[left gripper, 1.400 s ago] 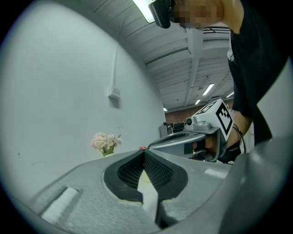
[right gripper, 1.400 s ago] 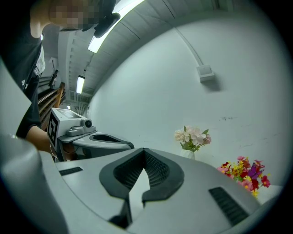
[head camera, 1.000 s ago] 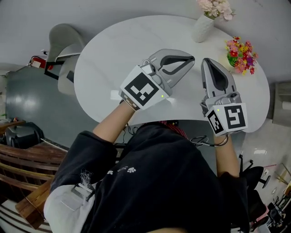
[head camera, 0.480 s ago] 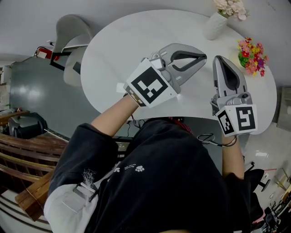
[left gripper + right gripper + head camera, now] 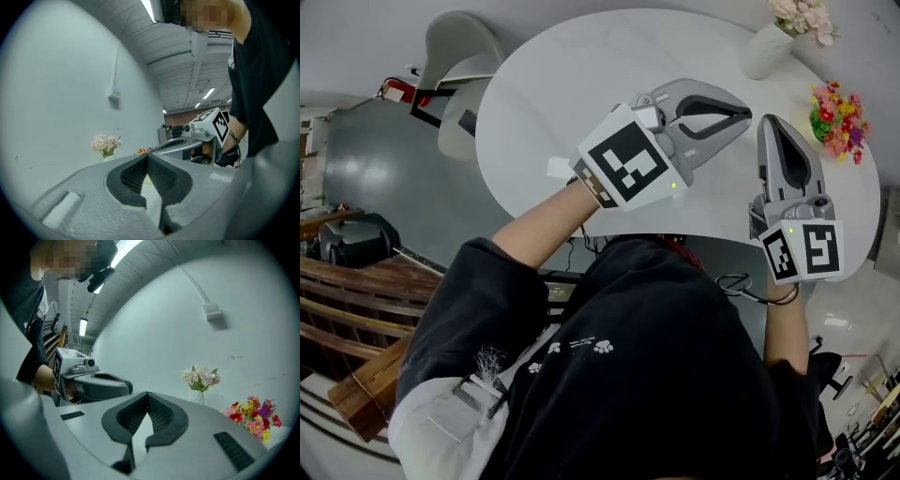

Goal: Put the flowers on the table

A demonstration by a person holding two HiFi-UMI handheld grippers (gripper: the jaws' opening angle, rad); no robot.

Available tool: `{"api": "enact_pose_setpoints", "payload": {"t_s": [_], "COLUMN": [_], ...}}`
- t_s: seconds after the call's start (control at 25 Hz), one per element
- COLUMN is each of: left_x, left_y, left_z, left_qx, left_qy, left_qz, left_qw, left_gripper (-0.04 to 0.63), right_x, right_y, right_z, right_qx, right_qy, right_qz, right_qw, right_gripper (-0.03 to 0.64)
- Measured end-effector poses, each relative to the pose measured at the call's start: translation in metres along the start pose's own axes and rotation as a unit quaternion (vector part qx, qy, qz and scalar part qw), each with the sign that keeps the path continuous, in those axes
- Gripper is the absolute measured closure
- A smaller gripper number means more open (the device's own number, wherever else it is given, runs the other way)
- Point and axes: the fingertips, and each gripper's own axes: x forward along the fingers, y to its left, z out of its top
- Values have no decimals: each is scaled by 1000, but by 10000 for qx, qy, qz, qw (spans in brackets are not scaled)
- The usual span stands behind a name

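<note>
Tabletop [image 5: 562,94] open ahead — vase [image 5: 766,52], colourful flowers [image 5: 837,111] crowd far-right edge.

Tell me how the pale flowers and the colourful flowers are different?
The pale flowers are soft pink and white; the colourful flowers are red, yellow, pink and purple. The pale flowers stand tall in a white vase; the colourful flowers sit low in a tight bunch, with their pot hardly showing. Both stand upright on the table.

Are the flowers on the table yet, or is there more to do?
Looks done: the pink flowers in the white vase and the colourful bunch both stand on the table. In hand: nothing; the left gripper and right gripper are shut and empty. Left: nothing visible.
</note>
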Motion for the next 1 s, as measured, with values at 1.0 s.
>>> {"api": "enact_pose_setpoints", "payload": {"t_s": [1.0], "left_x": [-8], "left_y": [6], "left_z": [5], "left_qx": [45], "left_qy": [-87], "left_qz": [-14], "left_qw": [10000], "left_gripper": [597], "right_x": [4], "right_y": [11], "right_z": [-10], "right_qx": [208], "right_qy": [122], "right_qz": [-144], "right_qw": [9996], "right_gripper": [605]}}
